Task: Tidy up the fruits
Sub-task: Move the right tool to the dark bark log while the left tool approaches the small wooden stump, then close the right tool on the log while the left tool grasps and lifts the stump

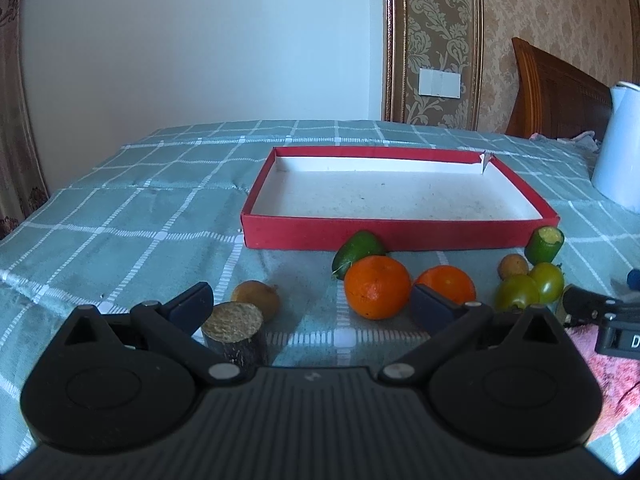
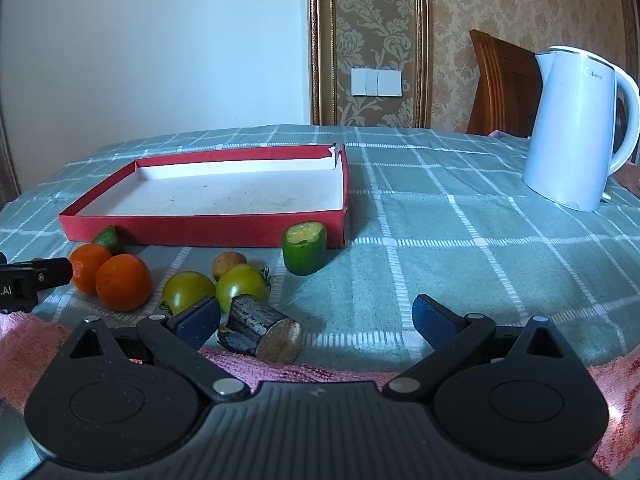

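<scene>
A shallow red box [image 1: 400,234] with a white floor stands empty on the checked cloth; it also shows in the right wrist view [image 2: 200,230]. In front of it lie two oranges [image 1: 377,287] [image 1: 446,282], a green fruit [image 1: 359,249], two green tomatoes [image 1: 518,292] [image 1: 547,282], a small brown fruit [image 1: 513,266], a cut green piece [image 1: 545,245], a brown fruit [image 1: 257,299] and a dark cut stalk piece [image 1: 234,336]. My left gripper [image 1: 310,302] is open and empty. My right gripper [image 2: 316,318] is open and empty, with another dark stalk piece [image 2: 260,330] near its left finger.
A white kettle [image 2: 576,132] stands at the right. A pink towel [image 2: 280,368] lies at the near edge. A wooden chair [image 2: 504,84] stands behind the table. The wall is at the far side.
</scene>
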